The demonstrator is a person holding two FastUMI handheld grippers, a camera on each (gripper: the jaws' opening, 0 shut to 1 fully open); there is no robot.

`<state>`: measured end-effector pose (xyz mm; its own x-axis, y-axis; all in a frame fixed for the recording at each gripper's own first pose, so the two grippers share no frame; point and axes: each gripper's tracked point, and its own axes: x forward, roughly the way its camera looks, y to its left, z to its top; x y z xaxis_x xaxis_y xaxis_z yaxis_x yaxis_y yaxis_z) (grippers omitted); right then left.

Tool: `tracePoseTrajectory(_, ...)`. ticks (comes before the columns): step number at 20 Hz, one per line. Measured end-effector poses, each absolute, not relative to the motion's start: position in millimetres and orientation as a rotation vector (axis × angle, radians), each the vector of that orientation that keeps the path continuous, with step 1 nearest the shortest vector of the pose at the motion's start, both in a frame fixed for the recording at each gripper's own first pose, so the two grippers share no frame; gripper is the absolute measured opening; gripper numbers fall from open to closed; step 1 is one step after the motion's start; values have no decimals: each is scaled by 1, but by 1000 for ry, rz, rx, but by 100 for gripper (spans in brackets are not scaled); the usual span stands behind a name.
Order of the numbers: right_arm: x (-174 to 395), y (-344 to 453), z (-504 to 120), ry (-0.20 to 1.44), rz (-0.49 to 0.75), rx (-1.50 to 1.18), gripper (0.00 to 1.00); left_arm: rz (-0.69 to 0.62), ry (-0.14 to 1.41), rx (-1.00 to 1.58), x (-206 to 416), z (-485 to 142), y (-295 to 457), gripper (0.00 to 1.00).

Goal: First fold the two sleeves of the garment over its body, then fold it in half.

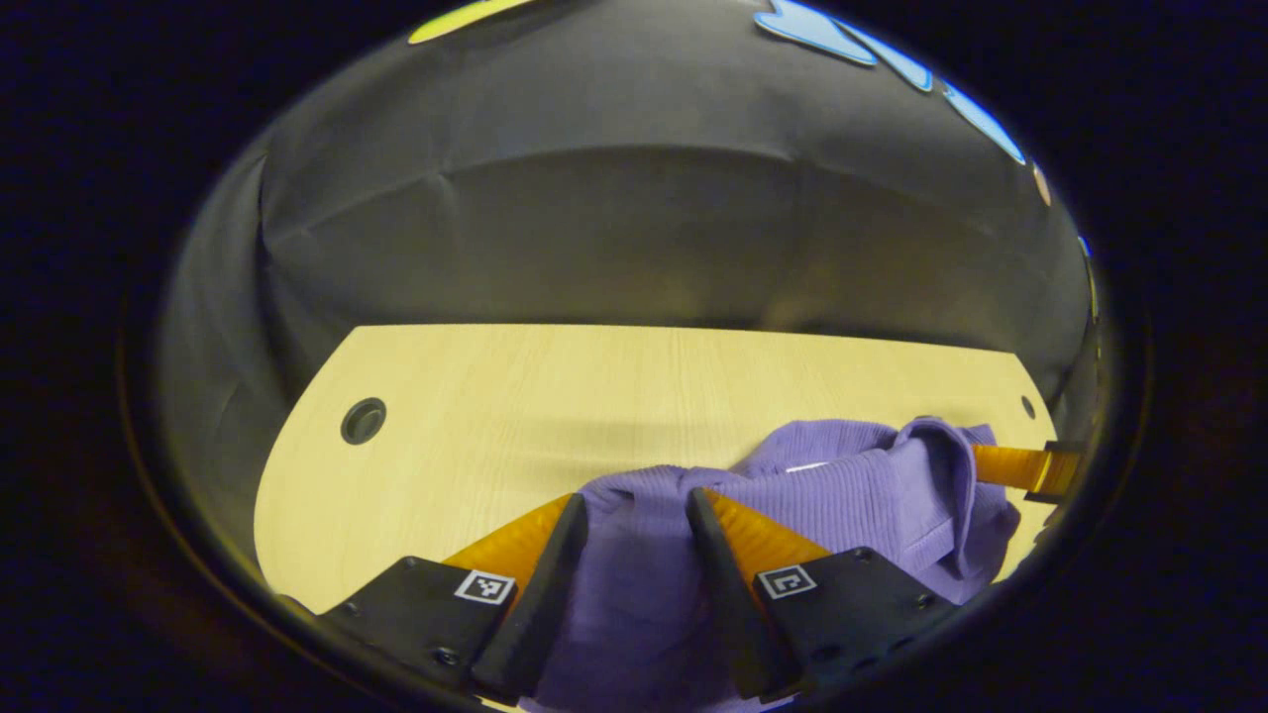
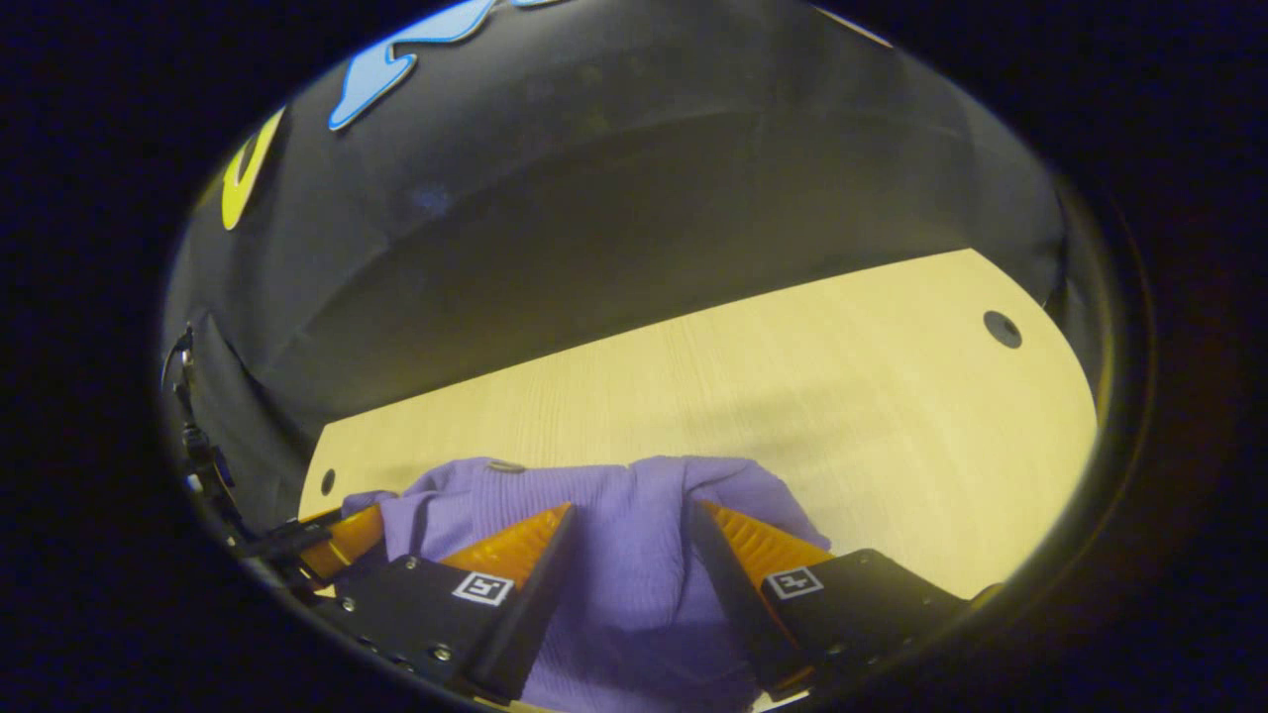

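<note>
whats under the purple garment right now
The purple garment lies bunched on the light wooden table, which shows bare around it. Both the left gripper and right gripper have cloth between their fingers. The tabletop beneath the cloth is covered.

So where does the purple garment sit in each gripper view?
Left gripper view: purple garment at bottom centre to right, between this gripper's fingers, on the wooden table.
Right gripper view: purple garment at bottom centre to left, between this gripper's fingers.
Shared landmark: the table's far edge against the black cloth wall.
</note>
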<state>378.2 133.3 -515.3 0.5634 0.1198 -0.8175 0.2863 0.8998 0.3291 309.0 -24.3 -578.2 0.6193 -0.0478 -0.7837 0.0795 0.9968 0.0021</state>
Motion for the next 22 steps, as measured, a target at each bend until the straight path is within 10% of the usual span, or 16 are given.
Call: tracePoseTrajectory(22, 296, 129, -231, 553, -9, 378, 81, -241, 478, -5, 182, -259, -87, 74)
